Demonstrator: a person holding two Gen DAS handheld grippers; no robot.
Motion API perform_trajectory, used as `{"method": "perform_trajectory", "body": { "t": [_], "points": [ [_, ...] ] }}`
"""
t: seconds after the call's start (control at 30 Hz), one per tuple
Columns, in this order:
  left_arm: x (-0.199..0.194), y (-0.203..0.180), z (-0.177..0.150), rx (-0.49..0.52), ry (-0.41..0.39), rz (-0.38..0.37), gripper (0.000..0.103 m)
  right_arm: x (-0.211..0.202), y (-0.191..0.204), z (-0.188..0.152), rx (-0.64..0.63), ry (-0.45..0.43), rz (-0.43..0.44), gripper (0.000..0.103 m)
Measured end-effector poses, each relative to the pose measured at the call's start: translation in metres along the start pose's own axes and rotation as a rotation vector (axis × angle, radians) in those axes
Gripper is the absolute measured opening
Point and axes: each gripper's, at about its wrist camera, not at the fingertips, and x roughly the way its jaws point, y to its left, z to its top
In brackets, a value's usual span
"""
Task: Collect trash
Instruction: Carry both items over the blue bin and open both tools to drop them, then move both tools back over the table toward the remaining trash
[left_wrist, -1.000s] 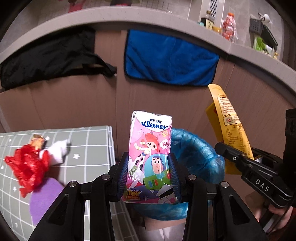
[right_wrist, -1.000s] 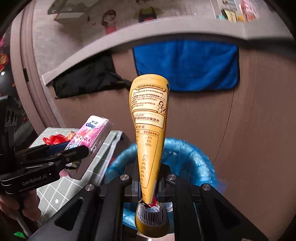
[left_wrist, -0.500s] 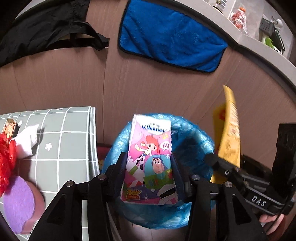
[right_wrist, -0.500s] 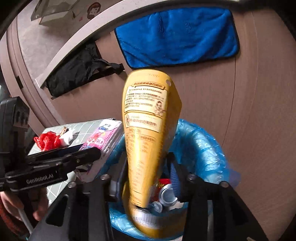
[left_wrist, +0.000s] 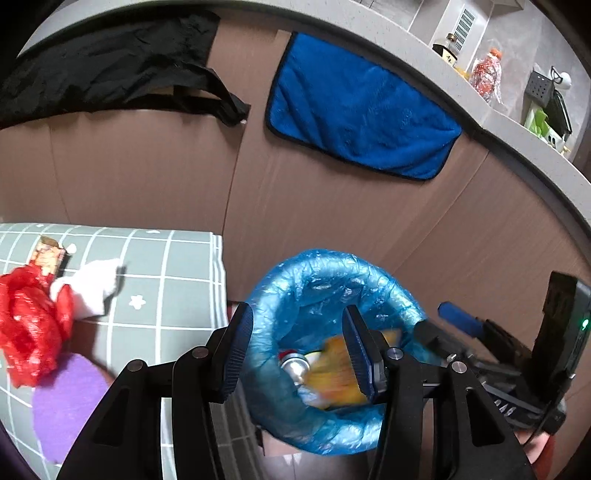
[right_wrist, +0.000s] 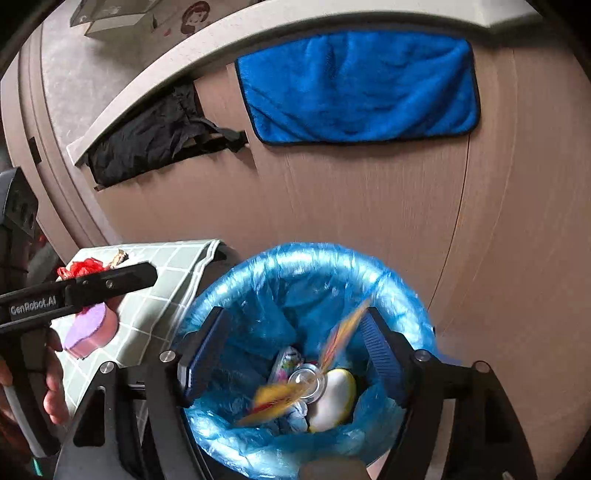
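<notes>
Left wrist view: the left gripper (left_wrist: 297, 349) hangs over the blue-lined trash bin (left_wrist: 332, 266), its jaws having just opened further, with nothing between the pads. Down in the bin a blurred yellow snack pouch (left_wrist: 332, 380) lies beside a silver can (left_wrist: 293, 367). The right gripper (left_wrist: 443, 325) shows at the right, over the bin's far rim. What remains to collect sits to the left on the grey checked tablecloth (left_wrist: 177, 258): a crumpled red plastic bag (left_wrist: 31, 325), a white tissue (left_wrist: 94, 288) touching it, a small brown wrapper (left_wrist: 48, 254) just behind, and a purple-topped pad (left_wrist: 62, 402) nearer the camera.

Right wrist view: the right gripper (right_wrist: 295, 354) also stands released above the bin (right_wrist: 303, 258), its jaws having just been spreading wide; the yellow pouch (right_wrist: 280, 398) is a streak falling free between them, touching neither pad. The can (right_wrist: 306, 380), a pink tissue pack (right_wrist: 286, 363) and a pale rounded object lie at the bottom.

The leftover trash lies on the left gripper's side, so that hand is likely the nearer one; the red bag has no clear long axis.
</notes>
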Motion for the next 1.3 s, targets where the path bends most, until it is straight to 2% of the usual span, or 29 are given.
{"method": "perform_trajectory", "body": {
  "t": [0.13, 0.37, 0.67, 0.9, 1.03, 1.17, 1.3],
  "points": [
    [-0.017, 0.005, -0.002, 0.014, -0.033, 0.015, 0.051, -0.015, 0.007, 0.007, 0.0, -0.04, 0.041, 0.072],
    [-0.061, 0.031, -0.013, 0.025, -0.093, 0.082, 0.051, -0.031, 0.044, 0.011, -0.09, -0.023, 0.058, 0.066],
    [-0.139, 0.116, -0.026, -0.1, -0.203, 0.22, 0.051, -0.029, 0.117, 0.006, -0.166, -0.043, 0.113, 0.066],
    [-0.175, 0.185, -0.048, -0.196, -0.21, 0.311, 0.051, -0.003, 0.18, -0.003, -0.231, 0.021, 0.192, 0.064],
    [-0.178, 0.209, -0.057, -0.231, -0.183, 0.289, 0.051, 0.014, 0.216, -0.009, -0.284, 0.066, 0.247, 0.061],
    [-0.167, 0.214, -0.052, -0.245, -0.155, 0.214, 0.052, 0.024, 0.24, -0.014, -0.35, 0.09, 0.23, 0.053],
    [-0.147, 0.206, -0.035, -0.246, -0.14, 0.151, 0.053, 0.025, 0.235, -0.019, -0.352, 0.093, 0.218, 0.053]
  ]
}}
